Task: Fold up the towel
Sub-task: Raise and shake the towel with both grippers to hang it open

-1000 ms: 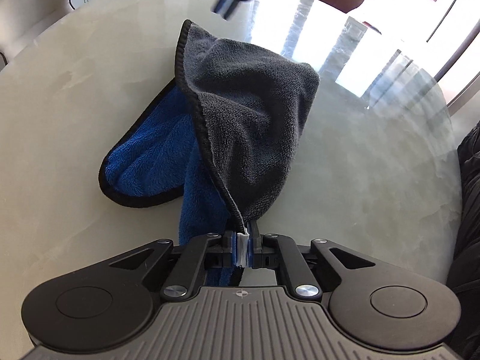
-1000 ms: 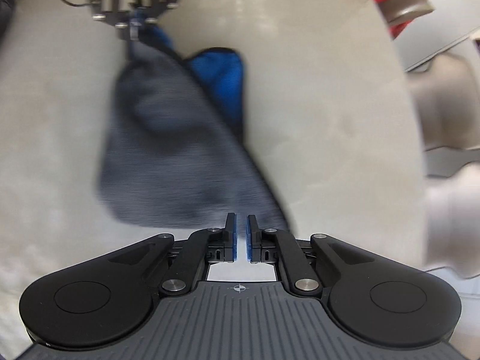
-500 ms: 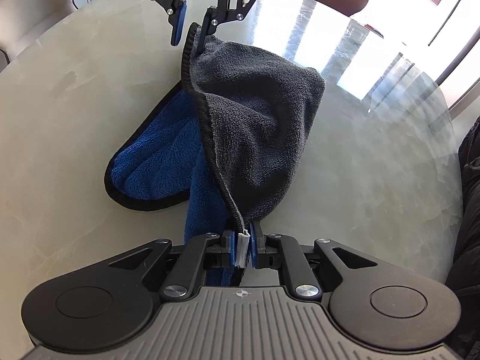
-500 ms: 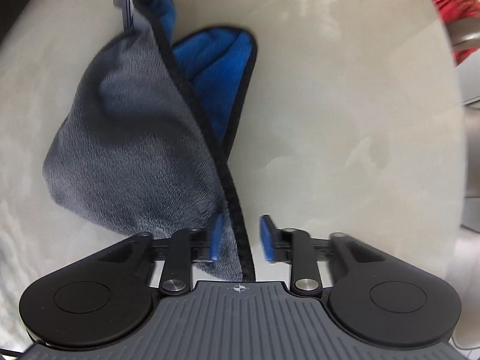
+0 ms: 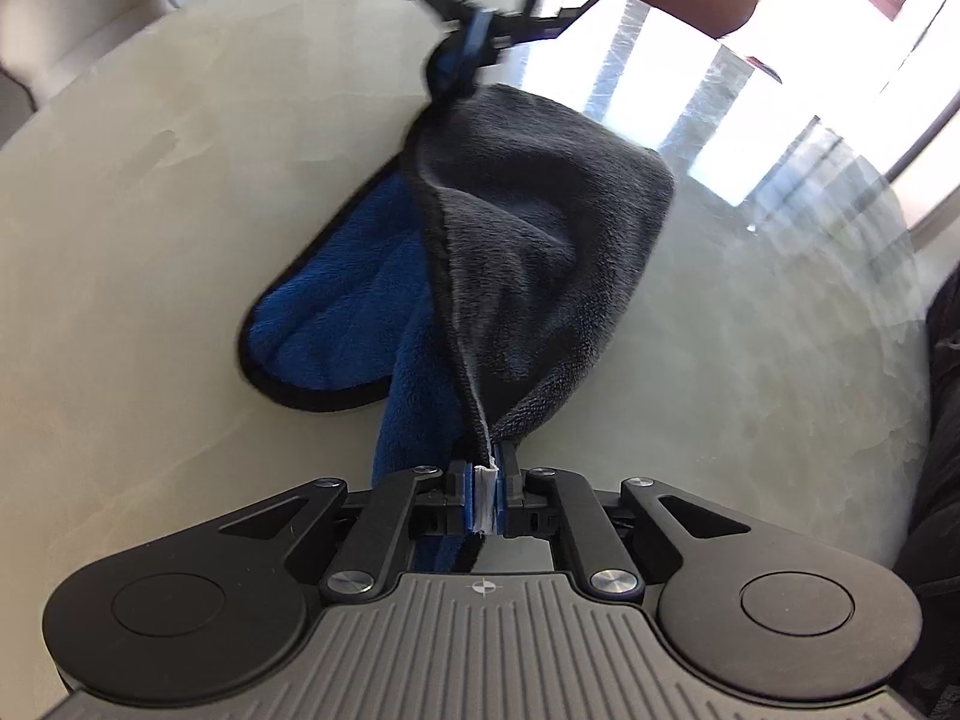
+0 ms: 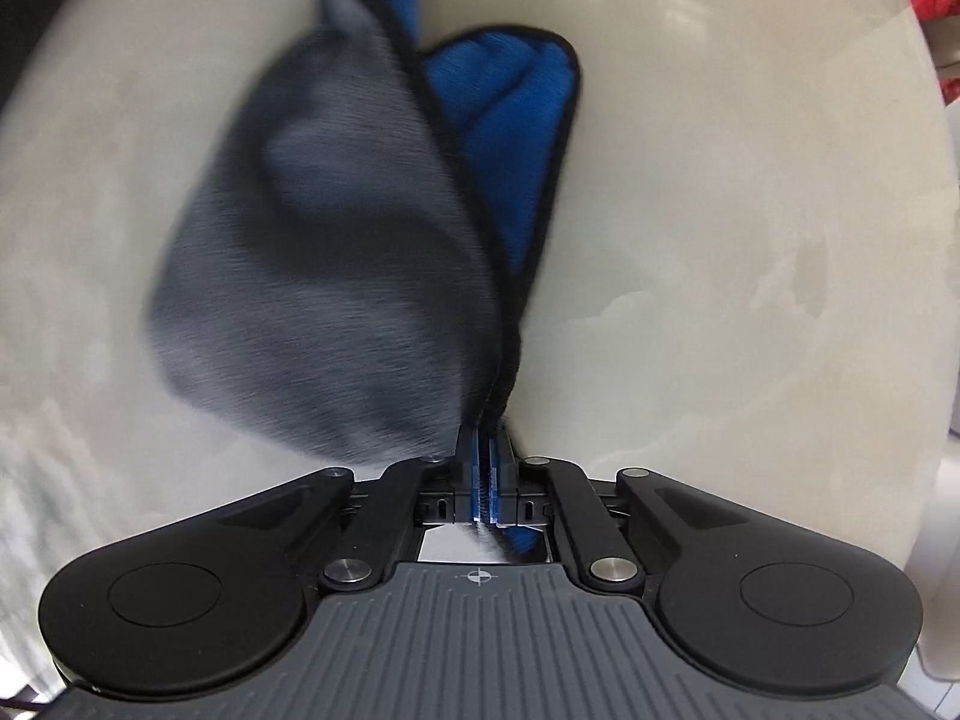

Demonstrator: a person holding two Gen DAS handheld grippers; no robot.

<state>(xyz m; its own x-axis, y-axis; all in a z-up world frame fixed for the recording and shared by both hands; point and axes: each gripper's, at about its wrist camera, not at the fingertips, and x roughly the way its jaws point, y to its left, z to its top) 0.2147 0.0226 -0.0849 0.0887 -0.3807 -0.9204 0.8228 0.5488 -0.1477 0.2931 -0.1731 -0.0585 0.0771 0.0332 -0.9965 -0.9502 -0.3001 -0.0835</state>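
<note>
Daylight pours in from about 1 o'clock in the left wrist view, throwing bright window glare across the glossy surface (image 5: pixel 750 192). The towel (image 6: pixel 336 240) is motion-smeared in the right view. Fisheye bends all edges.

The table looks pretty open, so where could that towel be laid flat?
Bare table lies left of the towel, toward the pale chair, and right toward the windows. The crowded strip runs between the left gripper and right gripper, both clamping it.

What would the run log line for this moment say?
left gripper: shut on towel | right gripper: shut on towel | towel: partly resting on table
</note>
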